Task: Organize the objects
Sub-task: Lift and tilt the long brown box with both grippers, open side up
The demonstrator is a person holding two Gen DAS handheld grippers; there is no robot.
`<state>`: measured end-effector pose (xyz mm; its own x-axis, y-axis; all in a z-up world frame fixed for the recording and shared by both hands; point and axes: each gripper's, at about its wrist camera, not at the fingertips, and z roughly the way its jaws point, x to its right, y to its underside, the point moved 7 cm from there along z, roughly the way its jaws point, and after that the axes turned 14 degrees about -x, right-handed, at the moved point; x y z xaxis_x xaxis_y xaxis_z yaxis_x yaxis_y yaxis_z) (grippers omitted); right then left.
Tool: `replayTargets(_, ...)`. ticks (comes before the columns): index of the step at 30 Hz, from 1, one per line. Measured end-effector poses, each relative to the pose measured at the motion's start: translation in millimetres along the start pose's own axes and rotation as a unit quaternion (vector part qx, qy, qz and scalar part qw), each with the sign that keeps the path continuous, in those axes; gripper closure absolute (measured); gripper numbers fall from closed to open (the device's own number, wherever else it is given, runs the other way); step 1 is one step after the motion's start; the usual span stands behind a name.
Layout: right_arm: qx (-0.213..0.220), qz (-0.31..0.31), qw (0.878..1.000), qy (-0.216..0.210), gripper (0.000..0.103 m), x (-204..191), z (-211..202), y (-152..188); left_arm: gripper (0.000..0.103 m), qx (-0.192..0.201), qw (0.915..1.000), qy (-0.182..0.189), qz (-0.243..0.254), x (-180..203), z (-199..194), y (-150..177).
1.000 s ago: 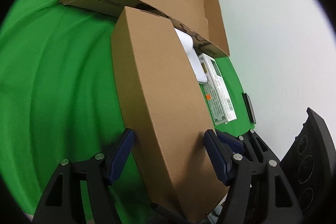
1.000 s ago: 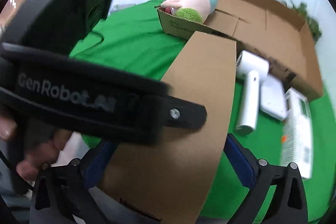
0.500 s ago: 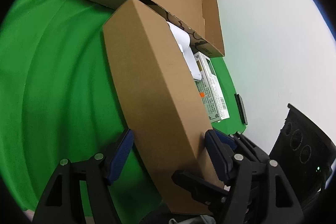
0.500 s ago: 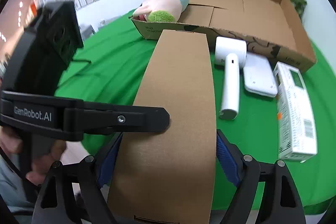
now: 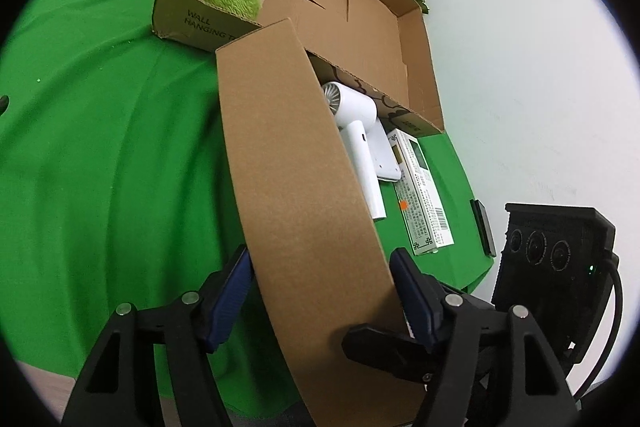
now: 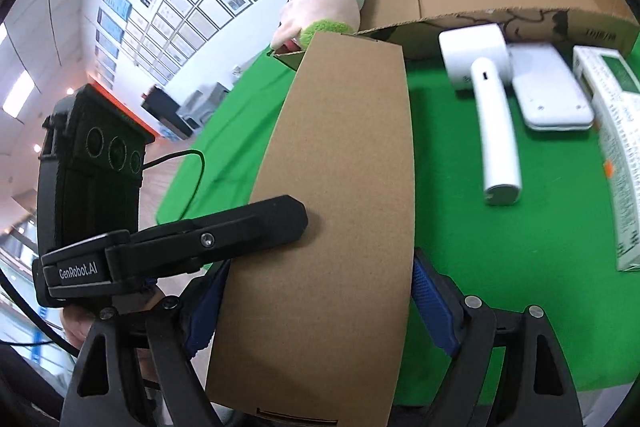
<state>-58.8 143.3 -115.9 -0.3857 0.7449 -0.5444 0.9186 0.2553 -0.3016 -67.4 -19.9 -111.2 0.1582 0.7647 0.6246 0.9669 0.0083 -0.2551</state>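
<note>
Between both pairs of blue-padded fingers you hold a long, flat, matte brown carton (image 5: 304, 195): your left gripper (image 5: 320, 291) and right gripper (image 6: 320, 303) each clamp its near end by the long sides, jaws closed on the cardboard. Its far end reaches the front wall of the open corrugated tray (image 5: 360, 11) on the green cloth (image 5: 100, 147). In the tray's left corner sits a fuzzy plush (image 6: 328, 7), pink, teal and green. On the cloth right of the carton lie a smooth white hair dryer (image 6: 488, 99), a rounded white slab (image 6: 552, 95) and a printed packet (image 6: 616, 147).
</note>
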Motion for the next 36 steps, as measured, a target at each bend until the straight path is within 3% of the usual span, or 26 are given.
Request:
replayTargets(5, -0.017, 0.002, 1.000, -0.016, 0.012, 3.4, 6.6, -2.4, 0.039, -0.003, 0.9999, 0.014, -0.004, 3.5, -2.8, -3.0)
replayTargets(9, -0.017, -0.014, 1.000, 0.013, 0.008, 4.6, 2.3, -5.6, 0.040, -0.005, 0.9997, 0.025, -0.005, 8.5, -0.2, -5.5)
replayTargets(13, -0.016, -0.022, 0.999, 0.031, 0.007, 8.6, -6.7, -8.4, 0.040, -0.006, 0.9994, 0.033, -0.003, 10.6, 0.1, -7.3)
replayTargets(20, -0.018, -0.034, 0.999, 0.021, 0.010, 3.2, -8.2, -4.6, 0.042, 0.001, 0.9995, 0.032, 0.000, 11.8, -2.2, -8.1)
replayTargets(21, -0.017, -0.040, 0.999, 0.017, 0.011, 0.1, -5.4, -4.6, 0.044, 0.004, 0.9995, 0.032, 0.002, 12.6, -4.8, -7.0)
replayTargets(22, -0.017, -0.046, 0.999, 0.011, 0.011, -4.4, -4.5, -5.3, 0.067, 0.009, 0.9993, 0.035, 0.004, 13.6, -8.5, -6.9)
replayTargets(23, -0.018, -0.050, 0.999, 0.007, 0.011, -7.8, -3.1, -7.0, 0.081, 0.011, 0.9989, 0.046, 0.009, 15.8, -12.7, -7.1)
replayTargets(24, -0.018, -0.050, 0.998, 0.012, 0.011, -10.7, -3.1, -4.6, 0.084, 0.016, 0.9985, 0.050, 0.012, 18.5, -16.3, -8.5)
replayTargets(28, -0.017, -0.047, 0.999, 0.012, 0.011, -9.0, -6.0, -6.3, 0.084, 0.022, 0.9978, 0.053, 0.033, 26.4, -22.4, -7.8)
replayTargets(36, -0.002, -0.025, 0.998, 0.061, 0.011, 7.2, -27.6, -1.2, 0.084, -0.011, 0.9940, 0.084, 0.069, 63.2, 17.7, -9.5)
